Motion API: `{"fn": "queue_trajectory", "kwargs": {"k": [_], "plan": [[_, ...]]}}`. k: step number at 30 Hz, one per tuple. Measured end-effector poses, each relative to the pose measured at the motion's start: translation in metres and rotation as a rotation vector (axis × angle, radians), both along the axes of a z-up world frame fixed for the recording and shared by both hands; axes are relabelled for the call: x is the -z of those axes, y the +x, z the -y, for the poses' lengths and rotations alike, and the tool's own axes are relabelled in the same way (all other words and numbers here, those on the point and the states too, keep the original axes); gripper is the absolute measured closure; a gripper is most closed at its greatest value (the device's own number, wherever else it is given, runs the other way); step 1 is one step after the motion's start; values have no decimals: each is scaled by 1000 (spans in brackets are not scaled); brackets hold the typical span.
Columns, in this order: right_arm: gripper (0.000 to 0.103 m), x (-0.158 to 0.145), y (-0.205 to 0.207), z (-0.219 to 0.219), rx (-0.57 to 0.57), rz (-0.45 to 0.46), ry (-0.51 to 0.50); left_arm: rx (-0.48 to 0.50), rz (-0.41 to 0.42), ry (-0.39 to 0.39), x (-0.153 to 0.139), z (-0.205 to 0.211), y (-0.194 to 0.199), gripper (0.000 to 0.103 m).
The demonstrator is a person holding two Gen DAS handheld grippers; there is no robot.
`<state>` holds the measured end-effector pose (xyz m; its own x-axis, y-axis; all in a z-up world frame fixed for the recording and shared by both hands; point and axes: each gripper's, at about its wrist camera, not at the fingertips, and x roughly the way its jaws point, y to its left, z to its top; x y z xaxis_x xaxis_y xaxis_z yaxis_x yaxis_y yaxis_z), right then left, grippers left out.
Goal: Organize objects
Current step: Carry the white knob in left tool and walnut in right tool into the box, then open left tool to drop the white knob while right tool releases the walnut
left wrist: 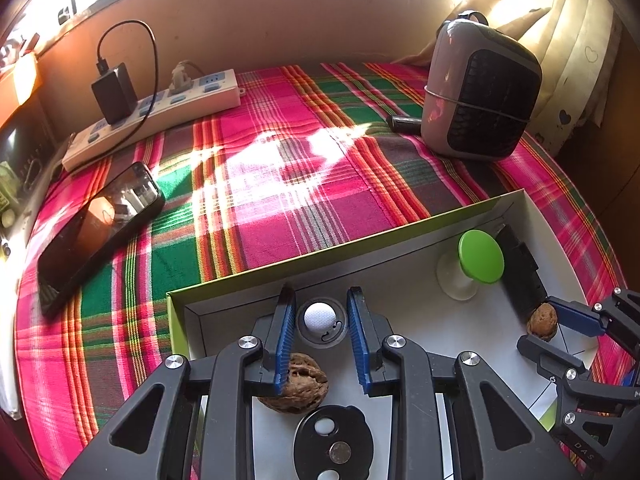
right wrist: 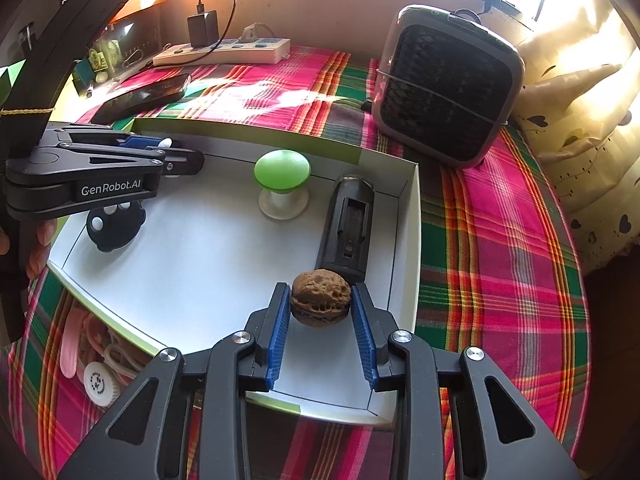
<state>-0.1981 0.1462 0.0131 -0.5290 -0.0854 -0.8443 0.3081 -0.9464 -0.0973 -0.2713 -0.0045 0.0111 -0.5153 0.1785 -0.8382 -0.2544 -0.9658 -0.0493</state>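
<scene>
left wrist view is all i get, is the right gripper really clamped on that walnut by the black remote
Observer: Yes. In the right wrist view both blue pads of the right gripper press the sides of the walnut.
Operator: which way up is the remote
Observer: The black remote lies with an open recessed compartment facing up.
Operator: anything outside the box on my blind side
Observer: A white round cap and pink items lie on the plaid cloth, beside the near-left edge of the box.
</scene>
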Motion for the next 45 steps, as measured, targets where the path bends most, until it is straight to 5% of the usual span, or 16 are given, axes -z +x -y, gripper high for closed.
{"fn": "queue_trajectory", "kwargs": {"k": [21, 45], "plan": [[55, -10, 9, 0, 32, -22, -32, 3, -8, 47, -11, 4, 11, 68], [54, -43, 67, -2, 57, -139, -133, -27, -119, 102, -51, 23, 94, 67]]}}
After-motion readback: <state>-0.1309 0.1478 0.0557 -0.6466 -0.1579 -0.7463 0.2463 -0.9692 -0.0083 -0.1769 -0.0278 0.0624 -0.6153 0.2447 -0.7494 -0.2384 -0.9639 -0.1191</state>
